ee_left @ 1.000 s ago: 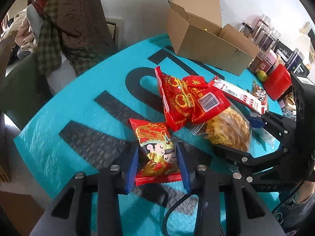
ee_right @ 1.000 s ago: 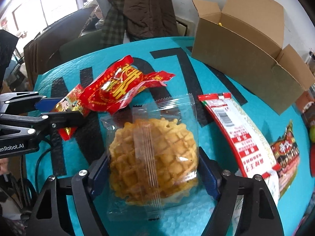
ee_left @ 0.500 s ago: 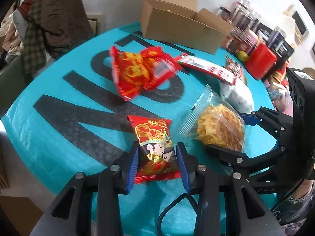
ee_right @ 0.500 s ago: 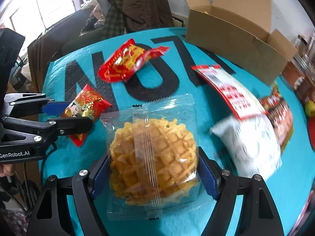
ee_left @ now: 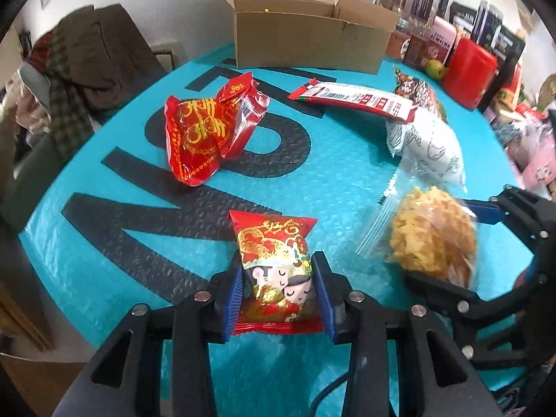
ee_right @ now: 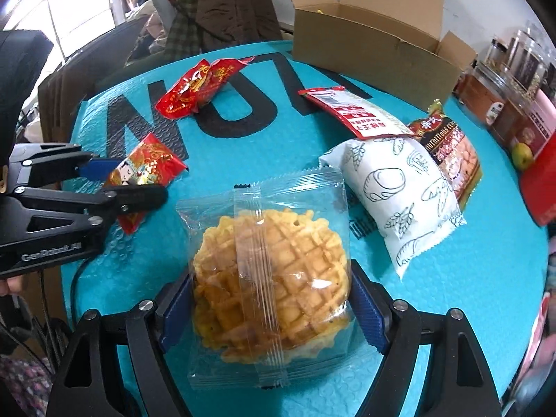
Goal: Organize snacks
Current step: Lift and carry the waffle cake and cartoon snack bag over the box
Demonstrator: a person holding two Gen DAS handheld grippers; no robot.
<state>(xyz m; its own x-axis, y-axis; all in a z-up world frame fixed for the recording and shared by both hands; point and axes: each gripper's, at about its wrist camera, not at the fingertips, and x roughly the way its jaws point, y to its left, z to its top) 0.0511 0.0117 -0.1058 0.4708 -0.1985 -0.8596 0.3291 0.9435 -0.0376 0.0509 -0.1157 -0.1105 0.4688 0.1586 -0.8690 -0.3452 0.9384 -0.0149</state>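
My left gripper (ee_left: 278, 295) is shut on a small red cartoon snack packet (ee_left: 274, 271), held above the teal table; the packet also shows in the right wrist view (ee_right: 144, 170). My right gripper (ee_right: 271, 305) is shut on a clear-wrapped waffle cake (ee_right: 271, 285), also seen in the left wrist view (ee_left: 431, 239). On the table lie a big red snack bag (ee_left: 208, 132), a long red-and-white pack (ee_left: 354, 99), a white bread pack (ee_left: 427, 146) and a dark biscuit pack (ee_right: 451, 153). An open cardboard box (ee_left: 305, 38) stands at the table's far edge.
Jars, tins and a red container (ee_left: 469, 69) crowd the right side, with a green apple (ee_left: 436, 67) among them. A chair draped with clothes (ee_left: 90, 59) stands beyond the left edge. The teal mat (ee_left: 139, 229) carries big black letters.
Both grippers have pulled back and risen with their packets, away from the snack pile. More of the table and the box has come into view.
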